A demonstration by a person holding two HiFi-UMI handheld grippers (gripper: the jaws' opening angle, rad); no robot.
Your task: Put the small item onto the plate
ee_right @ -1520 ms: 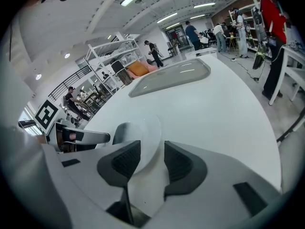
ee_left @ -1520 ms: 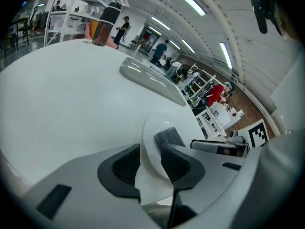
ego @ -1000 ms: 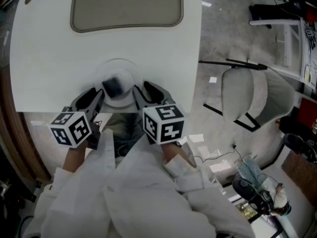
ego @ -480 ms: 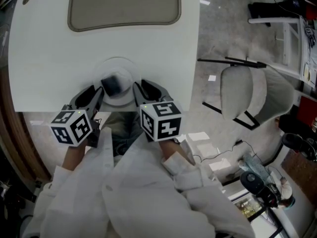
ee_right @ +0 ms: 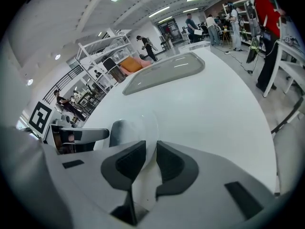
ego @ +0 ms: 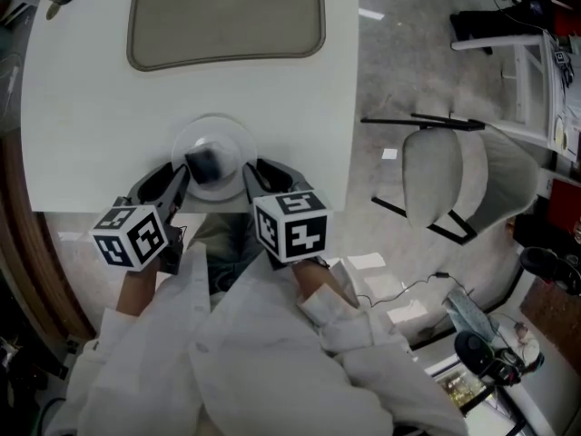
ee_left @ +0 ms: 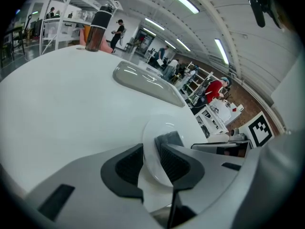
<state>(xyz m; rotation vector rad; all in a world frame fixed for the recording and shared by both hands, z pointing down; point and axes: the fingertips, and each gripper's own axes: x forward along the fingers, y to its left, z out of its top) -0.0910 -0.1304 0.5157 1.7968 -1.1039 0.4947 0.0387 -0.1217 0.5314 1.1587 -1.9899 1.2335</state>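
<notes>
In the head view, a small dark item [ego: 204, 162] is seen lying on a round clear plate [ego: 234, 137] near the front edge of a white table [ego: 109, 107]. A grey rounded tray [ego: 227, 16] is set further back. The plate is flanked by the left gripper [ego: 179, 173] and the right gripper [ego: 255, 173].

In the left gripper view, the plate's [ee_left: 159, 125] rim is clamped between the narrow jaws of the left gripper [ee_left: 151, 151], with the item [ee_left: 167, 138] just beyond.

In the right gripper view, the jaws of the right gripper [ee_right: 151, 159] have just been closing, and the plate's [ee_right: 144, 120] rim is pinched between them.

Grey tray [ego: 227, 16], 1 dark bottle [ee_left: 98, 30] (maybe tumbler) on table [ego: 91, 107].
</notes>
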